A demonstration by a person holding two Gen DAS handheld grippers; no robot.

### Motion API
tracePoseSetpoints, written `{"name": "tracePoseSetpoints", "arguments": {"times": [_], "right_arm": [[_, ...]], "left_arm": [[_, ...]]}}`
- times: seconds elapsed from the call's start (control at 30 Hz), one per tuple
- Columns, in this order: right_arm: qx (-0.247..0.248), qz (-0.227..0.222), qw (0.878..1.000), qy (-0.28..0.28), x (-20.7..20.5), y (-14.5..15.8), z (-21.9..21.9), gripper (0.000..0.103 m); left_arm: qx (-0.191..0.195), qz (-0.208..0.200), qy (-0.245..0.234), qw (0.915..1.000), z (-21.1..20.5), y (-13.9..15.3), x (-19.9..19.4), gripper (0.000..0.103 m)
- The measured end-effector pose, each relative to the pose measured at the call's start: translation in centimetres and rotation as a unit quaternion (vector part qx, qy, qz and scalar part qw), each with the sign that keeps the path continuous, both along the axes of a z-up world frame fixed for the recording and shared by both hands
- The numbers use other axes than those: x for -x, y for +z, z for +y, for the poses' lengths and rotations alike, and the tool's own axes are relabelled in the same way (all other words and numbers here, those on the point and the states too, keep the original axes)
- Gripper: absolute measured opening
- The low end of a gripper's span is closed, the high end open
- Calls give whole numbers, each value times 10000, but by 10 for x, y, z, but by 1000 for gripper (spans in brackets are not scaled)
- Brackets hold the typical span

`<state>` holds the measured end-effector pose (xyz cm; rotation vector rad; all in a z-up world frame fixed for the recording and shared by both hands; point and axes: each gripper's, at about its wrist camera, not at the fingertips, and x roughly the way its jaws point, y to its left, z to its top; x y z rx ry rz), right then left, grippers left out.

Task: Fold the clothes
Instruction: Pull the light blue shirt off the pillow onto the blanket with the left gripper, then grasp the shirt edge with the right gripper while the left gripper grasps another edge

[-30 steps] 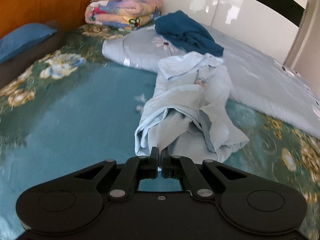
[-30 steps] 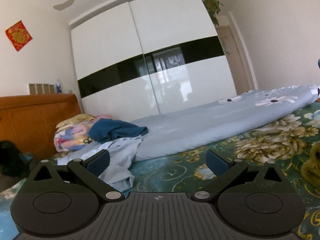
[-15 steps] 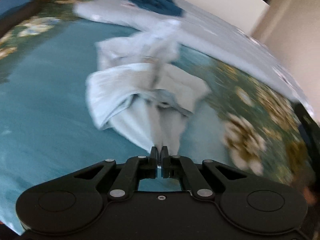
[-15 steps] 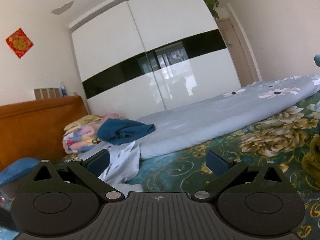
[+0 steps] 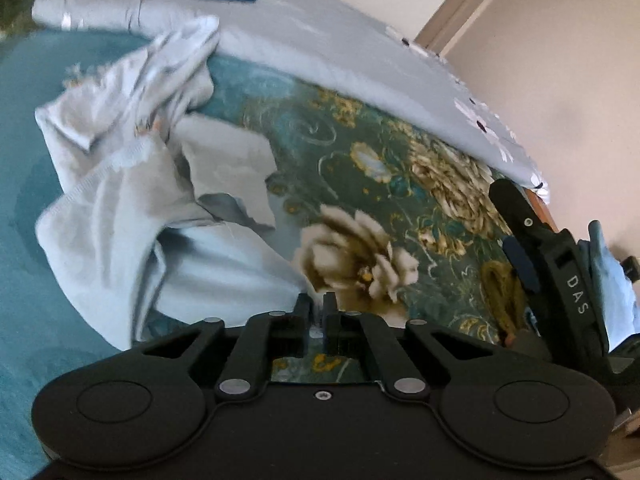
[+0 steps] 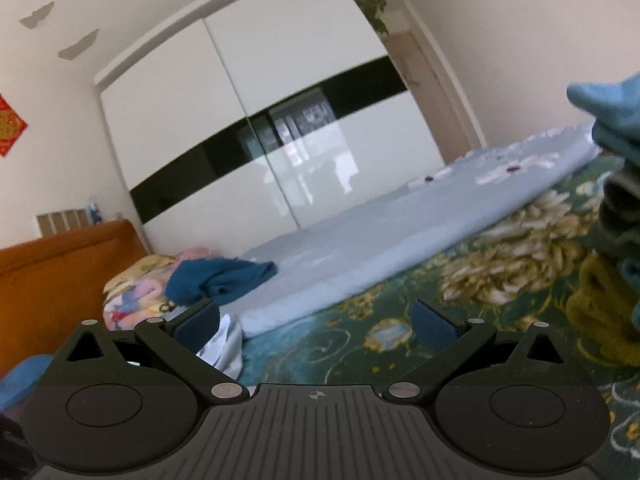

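Observation:
A crumpled pale blue garment (image 5: 140,168) lies on the teal flowered bedspread (image 5: 360,152). My left gripper (image 5: 316,308) is shut on a corner of it, and the cloth stretches from the fingertips back to the heap. In the right wrist view, my right gripper (image 6: 316,320) is held low over the bed, open, with nothing between its blue pads (image 6: 434,322). An edge of the pale garment (image 6: 224,344) shows just behind its left finger. One finger of the right gripper (image 5: 520,264) appears at the right edge of the left wrist view.
A grey-blue flowered quilt (image 5: 320,48) lies along the far side with a dark blue garment (image 6: 216,280) on it. Folded clothes (image 6: 612,240) are stacked at the right. An orange headboard (image 6: 60,280), patterned bedding (image 6: 136,296) and a white wardrobe (image 6: 280,120) stand behind.
My left gripper, still shut on the garment, has swung right and dragged the cloth along; the heap now lies to its left. The right gripper tilted, bringing the stack into view.

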<state>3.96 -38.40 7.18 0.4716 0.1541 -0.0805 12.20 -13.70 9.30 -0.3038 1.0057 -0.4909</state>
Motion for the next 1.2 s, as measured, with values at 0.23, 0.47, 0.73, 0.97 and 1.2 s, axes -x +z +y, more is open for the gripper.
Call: {"name": "tracePoseSetpoints", "arguments": {"times": [0.23,0.47,0.73,0.97,1.2], "right_arm": [[-76,287,9985,452,-8,-7,4,103],[-1269,1131,9607,2192,-36,-29,13,102],[-1151,2015,9231,3068,-40,-38,42,102],[-1182,2342,9187,2954,-41,-53,56,100],[-1627,2421,9152,2781,-41,-62,61,89]], "left_arm": [[136,-244,-217,9994,27,8,11,51],[-669,-1163,339,9904,57,24,15,77],[-1623,-1348,144,9774,52,-6,11,83],[-1744,-1297,279,9757,49,-25,-10,83],[-2447,-1732,514,9526,39,-27,-13,94]]}}
